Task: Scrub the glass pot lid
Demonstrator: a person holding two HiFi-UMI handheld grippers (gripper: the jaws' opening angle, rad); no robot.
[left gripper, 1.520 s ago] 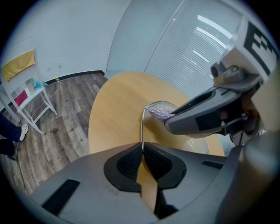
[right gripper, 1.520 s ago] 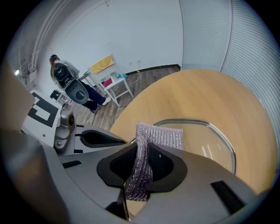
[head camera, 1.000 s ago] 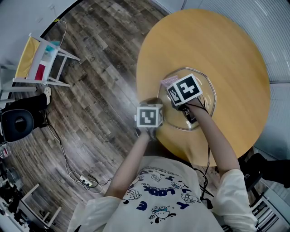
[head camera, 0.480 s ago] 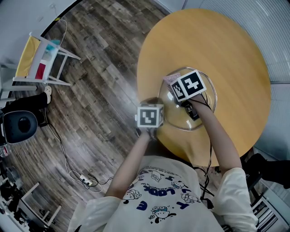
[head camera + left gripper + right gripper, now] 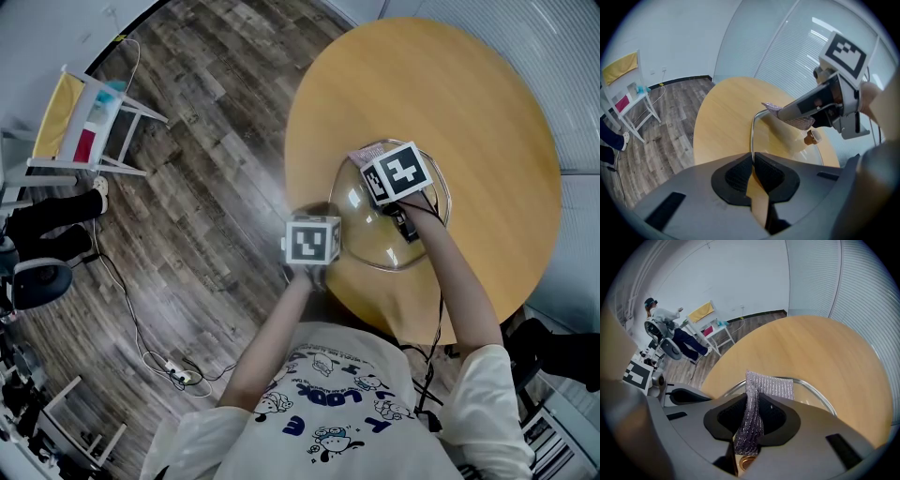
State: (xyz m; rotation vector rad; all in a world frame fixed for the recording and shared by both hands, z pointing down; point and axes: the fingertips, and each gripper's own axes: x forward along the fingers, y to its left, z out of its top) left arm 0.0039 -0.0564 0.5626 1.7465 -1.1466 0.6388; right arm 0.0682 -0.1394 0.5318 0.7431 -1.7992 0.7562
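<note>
Item: round light-wood bench (image 5: 487, 103), filling the upper right of the head view, over a dark wood-plank floor (image 5: 206, 141). On the bench, toward its lower-left edge: one clear glass pot lid with a metal rim (image 5: 375, 239) and a brass-coloured knob (image 5: 812, 137). Left tool (image 5: 752, 165): jaws closed tight on the lid's metal rim at the lid's left edge; in the left gripper view the rim rises from between the jaw pads and curves to the right, so the lid is tilted rather than flat. Right tool (image 5: 749, 420): jaws clamped on a silvery-purple mesh scouring cloth (image 5: 765, 385), whose free end spreads out past the jaws and lies against the glass just inside the lid's far rim. In the left gripper view this tool is above the knob, with the cloth touching the lid near the top of the rim. Other contents: white frame rack carrying a yellow cloth (image 5: 70, 117), upper left of the head view, well apart from the bench; loose cable with a power strip (image 5: 178, 375) on the floor, lower left.
</note>
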